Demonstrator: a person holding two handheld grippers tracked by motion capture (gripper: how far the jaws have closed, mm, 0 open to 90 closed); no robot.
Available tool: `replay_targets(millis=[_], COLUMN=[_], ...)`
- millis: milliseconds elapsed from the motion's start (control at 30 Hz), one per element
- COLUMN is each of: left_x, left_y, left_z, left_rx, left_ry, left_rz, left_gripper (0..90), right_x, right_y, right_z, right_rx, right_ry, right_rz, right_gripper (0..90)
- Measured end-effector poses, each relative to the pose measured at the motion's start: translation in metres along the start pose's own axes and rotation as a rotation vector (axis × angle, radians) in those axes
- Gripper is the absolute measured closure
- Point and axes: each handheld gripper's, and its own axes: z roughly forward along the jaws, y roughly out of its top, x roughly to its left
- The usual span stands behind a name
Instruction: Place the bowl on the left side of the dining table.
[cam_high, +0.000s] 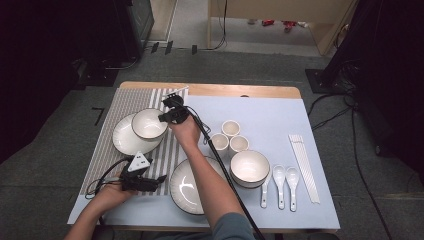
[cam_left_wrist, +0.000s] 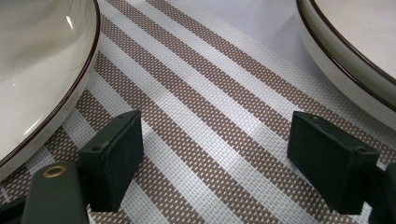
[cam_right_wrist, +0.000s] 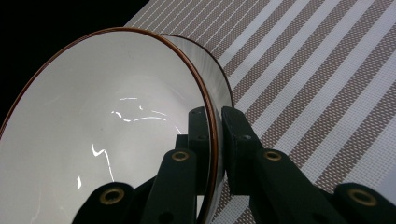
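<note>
**Bowl pinched by its rim over the plate**

High view: the right gripper clamps the white bowl on a plate on the striped mat. Left gripper view: the left gripper rests wide apart, idle. Right gripper view: jaws straddle the glossy, brown-edged rim, likely for steady placing.

A: Plates counted: two, one on the striped mat, one on the blue sheet. Bowls?

B: Two bowls noted, one on the far plate, one beside the cups. Three small cups recorded.

A: Three white spoons logged; one packet of chopsticks; two grippers, left and right
</note>
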Motion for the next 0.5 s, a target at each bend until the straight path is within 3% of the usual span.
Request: replay_targets(millis=[367,500], left_x=[0.0001,0.0001], left_y=[0.0000,0.0000], left_z=[0.0000,0.0000], left_rx=[0.000,0.000], left_ry=[0.001,0.001], left_rz=[0.002,0.002], left_gripper=[18.8,18.8], right_x=[0.0001,-0.0033], right_y=[-0.0029,-0.0038], right_z=[0.0088,0.0109], right_rx=[0.013,0.013], right_ry=[-0.017,-0.011], right_rz=[-0.004,0.021], right_gripper=[82.7,82.7])
